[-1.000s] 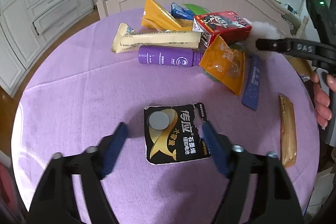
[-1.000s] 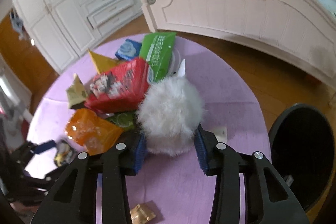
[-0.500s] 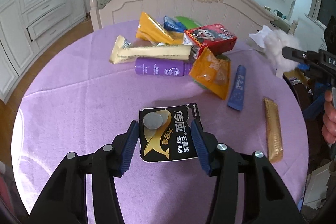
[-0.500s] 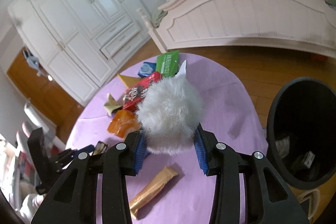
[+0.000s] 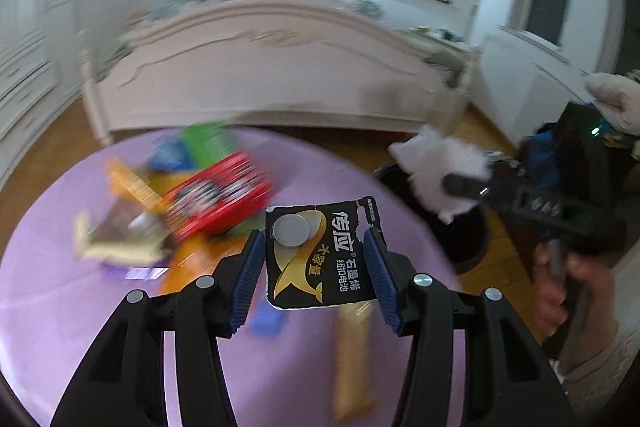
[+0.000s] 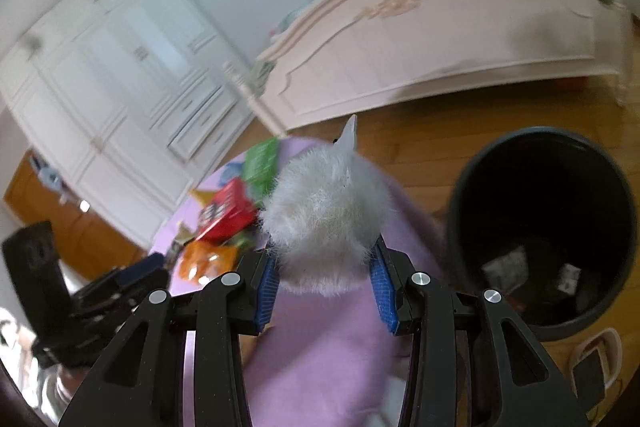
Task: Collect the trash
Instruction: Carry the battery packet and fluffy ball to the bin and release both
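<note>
The left gripper (image 5: 316, 267) has lifted the battery card (image 5: 322, 253) off the worktop (image 5: 60, 307), its jaws now clamped on the card's two edges, so that piece looks ready to go to the bin (image 6: 544, 227). The card is black and gold, torn at the top, one coin cell showing. The right gripper (image 6: 326, 281) has swung its white fluff ball (image 6: 326, 215), squeezed between its jaws, toward the bin to the right.

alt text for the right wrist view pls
The right gripper is shut on a fluffy white fur ball above the purple-clothed round table. An open black trash bin stands on the wood floor to its right; blurred colourful wrappers lie behind.
</note>
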`<action>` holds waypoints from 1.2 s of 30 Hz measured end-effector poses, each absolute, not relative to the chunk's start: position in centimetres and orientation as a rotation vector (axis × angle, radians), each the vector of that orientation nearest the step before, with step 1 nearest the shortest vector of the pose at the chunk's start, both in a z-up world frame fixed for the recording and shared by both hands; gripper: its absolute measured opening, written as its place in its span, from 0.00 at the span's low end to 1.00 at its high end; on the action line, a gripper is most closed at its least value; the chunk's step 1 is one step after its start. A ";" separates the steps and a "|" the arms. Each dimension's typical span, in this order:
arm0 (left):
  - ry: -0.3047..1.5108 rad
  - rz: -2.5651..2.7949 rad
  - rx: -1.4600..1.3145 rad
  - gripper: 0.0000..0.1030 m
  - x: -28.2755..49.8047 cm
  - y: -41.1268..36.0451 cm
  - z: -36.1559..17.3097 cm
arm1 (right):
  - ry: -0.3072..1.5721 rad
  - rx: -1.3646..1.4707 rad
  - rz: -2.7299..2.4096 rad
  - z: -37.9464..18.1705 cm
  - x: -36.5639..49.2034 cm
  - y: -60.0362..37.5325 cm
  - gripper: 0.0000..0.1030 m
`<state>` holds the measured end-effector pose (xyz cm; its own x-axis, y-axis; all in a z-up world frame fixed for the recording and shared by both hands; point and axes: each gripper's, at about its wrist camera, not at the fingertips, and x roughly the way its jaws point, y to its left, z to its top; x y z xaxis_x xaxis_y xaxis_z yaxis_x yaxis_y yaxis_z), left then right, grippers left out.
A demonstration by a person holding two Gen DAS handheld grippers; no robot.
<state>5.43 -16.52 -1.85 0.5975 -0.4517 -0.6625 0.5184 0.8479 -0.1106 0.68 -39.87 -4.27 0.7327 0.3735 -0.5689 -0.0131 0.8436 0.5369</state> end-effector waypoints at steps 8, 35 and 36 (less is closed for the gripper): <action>0.805 -0.738 0.103 0.49 9.2 -26.0 -3.6 | 0.744 0.608 0.070 -7.1 0.4 -47.3 0.40; 0.943 -0.840 0.297 0.66 12.7 -39.5 -9.2 | 0.829 0.777 -0.090 -16.9 -0.6 -55.3 0.64; 0.927 -0.837 0.295 0.71 12.6 -39.4 -9.0 | 0.827 0.771 -0.092 -16.7 -0.7 -55.2 0.64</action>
